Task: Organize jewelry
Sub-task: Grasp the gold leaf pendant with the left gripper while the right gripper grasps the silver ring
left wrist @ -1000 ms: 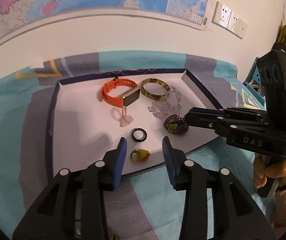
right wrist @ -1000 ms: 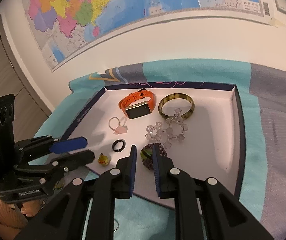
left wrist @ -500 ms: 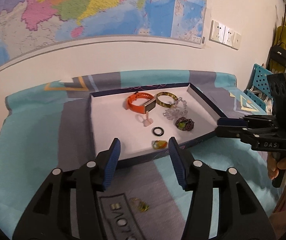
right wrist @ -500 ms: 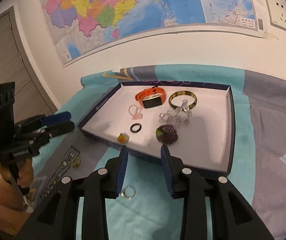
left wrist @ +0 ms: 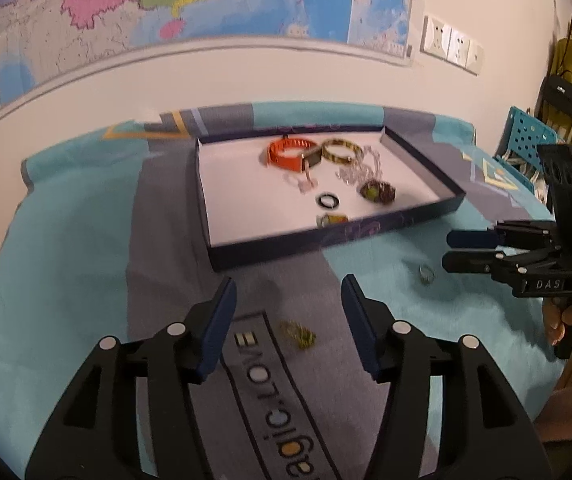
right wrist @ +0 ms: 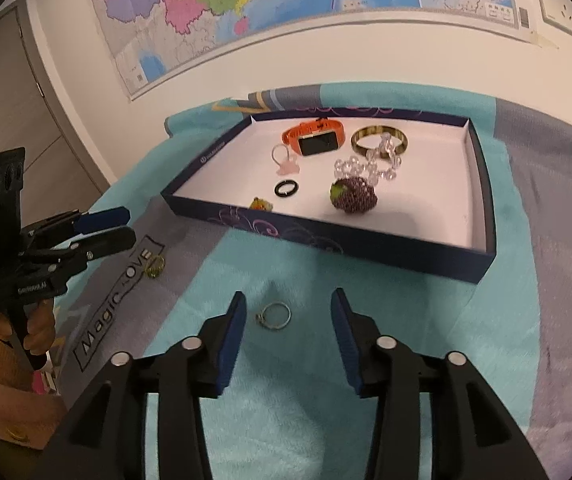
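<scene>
Both the left gripper and right gripper gape, framing a thin silver ring.

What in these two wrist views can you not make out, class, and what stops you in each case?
- Yellow-green trinket, left wrist view: the tray near wall cuts off its lower part.
- Green-gold piece on the blanket, left wrist view: motion blur hides its form.
- Silver ring, right wrist view: too small to tell its setting.
</scene>
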Demonstrator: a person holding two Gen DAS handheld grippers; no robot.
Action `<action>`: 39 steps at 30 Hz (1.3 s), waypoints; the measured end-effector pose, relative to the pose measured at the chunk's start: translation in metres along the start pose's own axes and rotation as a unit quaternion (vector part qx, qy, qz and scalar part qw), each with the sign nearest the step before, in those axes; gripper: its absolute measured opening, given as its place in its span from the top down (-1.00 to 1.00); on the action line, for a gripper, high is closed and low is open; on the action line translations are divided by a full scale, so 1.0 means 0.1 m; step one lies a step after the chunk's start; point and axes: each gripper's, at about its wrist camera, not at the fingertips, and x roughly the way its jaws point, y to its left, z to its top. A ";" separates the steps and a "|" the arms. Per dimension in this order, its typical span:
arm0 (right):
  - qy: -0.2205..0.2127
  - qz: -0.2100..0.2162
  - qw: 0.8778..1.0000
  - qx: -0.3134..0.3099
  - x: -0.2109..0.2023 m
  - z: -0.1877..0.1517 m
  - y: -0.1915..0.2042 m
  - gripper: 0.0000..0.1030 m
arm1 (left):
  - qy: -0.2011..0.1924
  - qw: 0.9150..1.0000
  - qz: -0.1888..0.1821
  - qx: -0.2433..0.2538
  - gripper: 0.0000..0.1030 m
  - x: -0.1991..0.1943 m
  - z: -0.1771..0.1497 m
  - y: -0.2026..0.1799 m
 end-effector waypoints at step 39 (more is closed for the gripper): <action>0.019 -0.009 1.000 -0.015 0.13 -0.08 0.14 0.12 | 0.063 0.998 -0.011 -0.004 0.75 0.30 -0.21 -0.18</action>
